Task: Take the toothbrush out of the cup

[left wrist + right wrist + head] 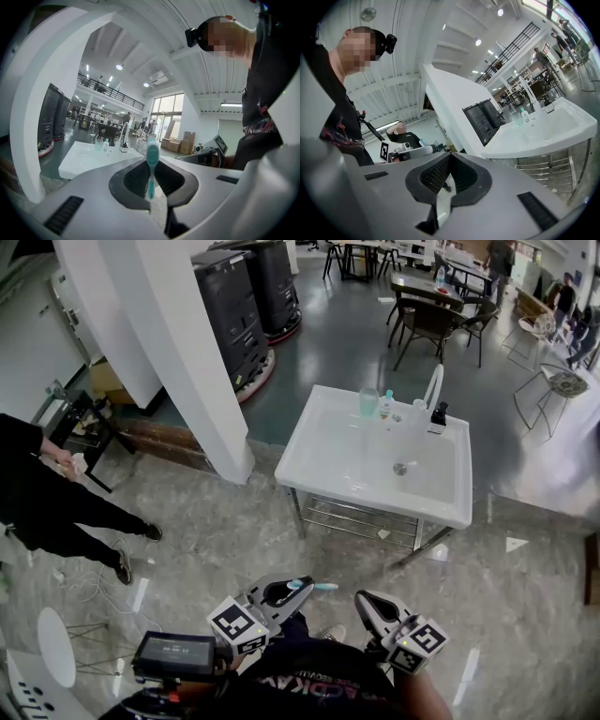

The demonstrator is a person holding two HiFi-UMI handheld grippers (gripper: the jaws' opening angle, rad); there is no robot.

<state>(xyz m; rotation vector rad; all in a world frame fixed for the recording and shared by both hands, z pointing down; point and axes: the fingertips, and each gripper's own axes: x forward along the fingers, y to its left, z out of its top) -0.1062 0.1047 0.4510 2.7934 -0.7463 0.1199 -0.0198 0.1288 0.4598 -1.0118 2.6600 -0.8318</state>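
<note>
Two grippers sit low, close to the holder's body and well apart from the white sink (pixel 323 460). The left gripper (pixel 289 587) has its jaws clamped on the teal toothbrush (pixel 317 586), which sticks out past the tips and points towards the other gripper. Beside it, the right gripper (pixel 366 599) has its jaws together with nothing between them. Farther back, the clear cup (pixel 368 401) stands on the sink's rear ledge, just beside a small bottle (pixel 385 407).

Open hall: café tables (pixel 427 296), mezzanine railing (pixel 110 91)
</note>
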